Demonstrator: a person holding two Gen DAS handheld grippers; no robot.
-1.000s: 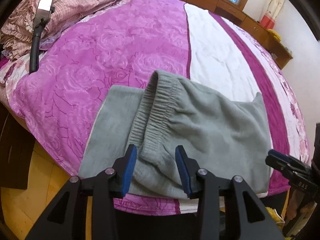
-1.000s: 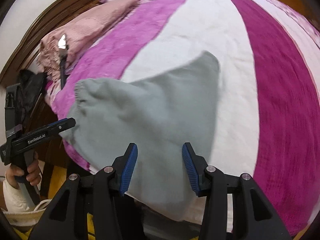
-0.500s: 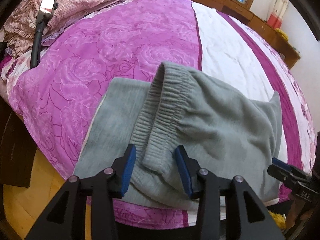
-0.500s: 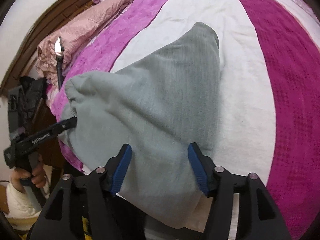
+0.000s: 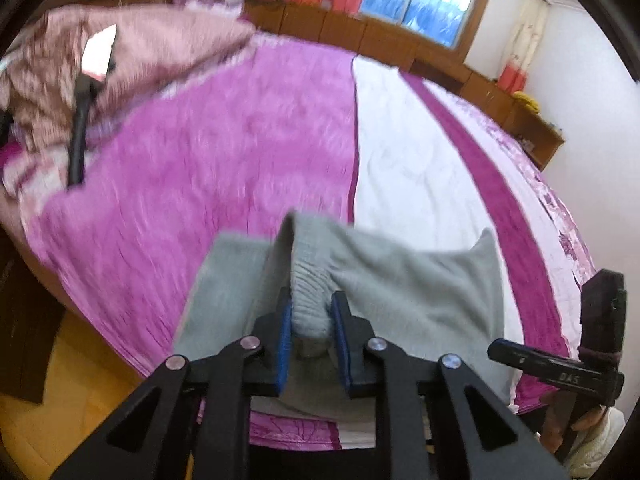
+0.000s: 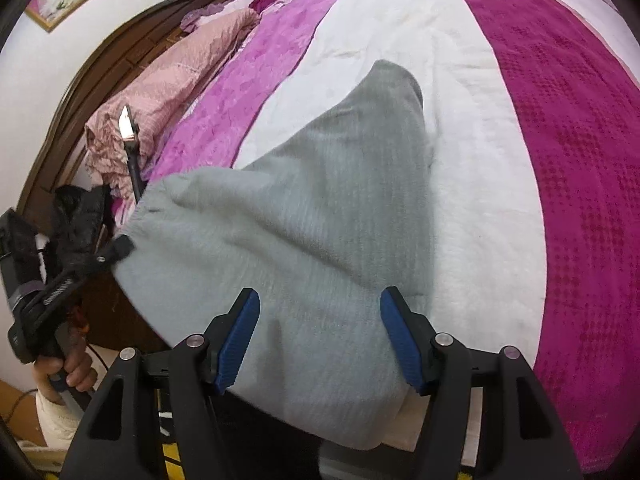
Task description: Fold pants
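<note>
Closing on the elastic waistband [image 5: 310,300], the left gripper [image 5: 309,334] is now pinching a bunched fold of the grey sweatpants [image 5: 404,292] between its blue pads, where a second ago those pads were standing apart on either side of the cloth. The left wrist view is blurring and the bed is sitting lower in it than before, so this hand is lifting as its jaws are tightening on the fabric. In the right wrist view the same gripper is showing at the left edge, its tip buried in the gathered waistband corner.

Meanwhile the right gripper [image 6: 320,336] is widening: its pads were nearer together a second ago and are now spread, with grey fabric lying between them but not visibly pressed by either one, so it is grasping nothing. The sweatpants are lying at the near edge of the bed, partly on the purple floral blanket [image 5: 208,160] and partly on the white stripe [image 6: 472,152], with one end hanging over the bedside towards the camera.

My reading is that one side of the waistband is secured and the other is not yet; the right hand is getting ready to take its own hold so the garment can be raised and doubled over evenly.
</note>
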